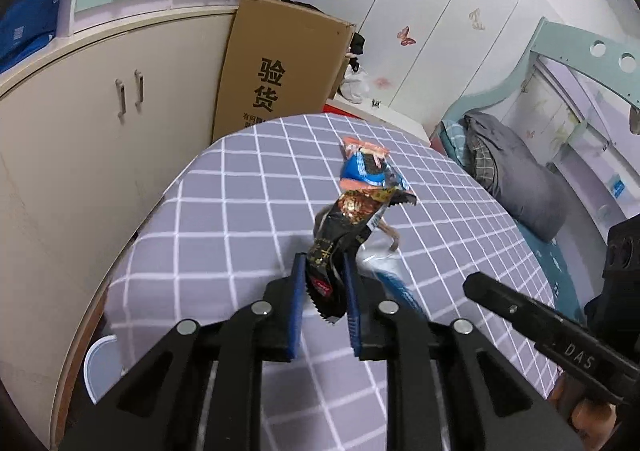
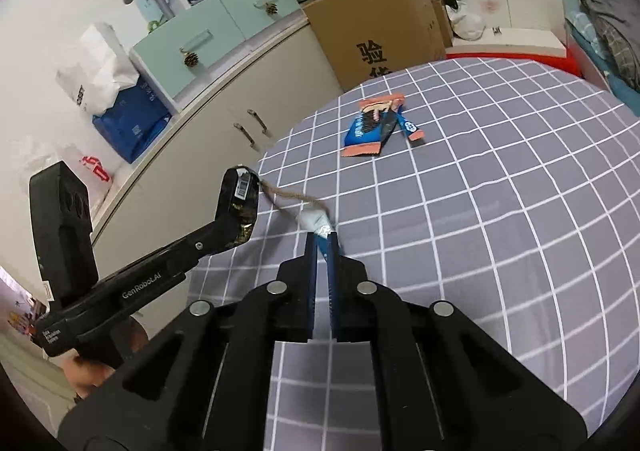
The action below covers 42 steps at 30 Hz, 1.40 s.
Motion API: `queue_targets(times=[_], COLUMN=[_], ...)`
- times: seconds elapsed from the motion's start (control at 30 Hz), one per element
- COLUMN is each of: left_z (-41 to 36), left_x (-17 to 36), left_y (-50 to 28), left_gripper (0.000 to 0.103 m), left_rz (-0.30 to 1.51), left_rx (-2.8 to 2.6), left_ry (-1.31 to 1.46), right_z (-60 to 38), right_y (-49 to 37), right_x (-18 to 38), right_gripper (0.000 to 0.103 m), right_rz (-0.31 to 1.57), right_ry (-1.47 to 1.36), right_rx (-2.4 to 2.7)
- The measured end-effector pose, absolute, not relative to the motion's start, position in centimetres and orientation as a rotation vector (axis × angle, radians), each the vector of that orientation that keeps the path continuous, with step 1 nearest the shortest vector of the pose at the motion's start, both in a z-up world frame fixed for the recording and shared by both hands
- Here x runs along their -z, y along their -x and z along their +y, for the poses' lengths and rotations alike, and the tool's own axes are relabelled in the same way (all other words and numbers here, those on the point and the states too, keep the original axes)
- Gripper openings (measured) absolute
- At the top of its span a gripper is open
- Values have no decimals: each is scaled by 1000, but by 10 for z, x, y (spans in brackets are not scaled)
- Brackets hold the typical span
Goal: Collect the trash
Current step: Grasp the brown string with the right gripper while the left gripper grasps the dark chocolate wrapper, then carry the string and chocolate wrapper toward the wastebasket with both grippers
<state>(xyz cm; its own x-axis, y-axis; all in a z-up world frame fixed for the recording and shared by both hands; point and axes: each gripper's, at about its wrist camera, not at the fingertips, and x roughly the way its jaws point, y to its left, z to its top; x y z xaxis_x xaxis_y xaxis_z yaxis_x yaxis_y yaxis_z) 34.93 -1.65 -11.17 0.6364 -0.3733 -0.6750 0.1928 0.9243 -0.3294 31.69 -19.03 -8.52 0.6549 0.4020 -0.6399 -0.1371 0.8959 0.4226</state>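
Left gripper [image 1: 324, 275] pinching black wrapper [image 1: 352, 219], lifted above table [image 1: 224, 211] | right gripper [image 2: 322, 247] pinching silver scrap [image 2: 316, 223] | blue wrappers [image 2: 372, 129] on cloth farther off | step: carrying pickups | next: likely drop in bin, return for blue.

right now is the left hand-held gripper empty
No, the left hand-held gripper is shut on a black wrapper above the table.

Grid-cloth table [image 2: 500, 211], blue-orange wrappers [image 2: 370, 129] on it
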Motion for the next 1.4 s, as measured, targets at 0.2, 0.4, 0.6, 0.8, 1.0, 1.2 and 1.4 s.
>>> queue_targets(times=[0.2, 0.4, 0.6, 0.8, 1.0, 1.2, 1.4], left_z=[-2, 18, 25, 26, 42, 70, 113], left_x=[118, 132, 135, 133, 129, 127, 121], left_y=[-325, -316, -317, -315, -314, -310, -288], left_gripper=[18, 18, 18, 18, 18, 17, 17], left_rz=[852, 891, 892, 877, 837, 814, 761], left_rx=[323, 301, 300, 321, 257, 201, 106], left_ry=[244, 272, 276, 267, 286, 343, 372], right_z=[-175, -137, -88, -65, -83, -91, -52], right_y=[-306, -305, -310, -330, -344, -339, -326], right_x=[91, 89, 106, 119, 105, 75, 58], right_gripper=[6, 62, 61, 27, 4, 4, 4], right_rz=[831, 771, 744, 738, 714, 644, 643], right_ry=[-315, -75, 287, 410, 276, 157, 105], right_rx=[-303, -262, -250, -257, -177, -211, -333])
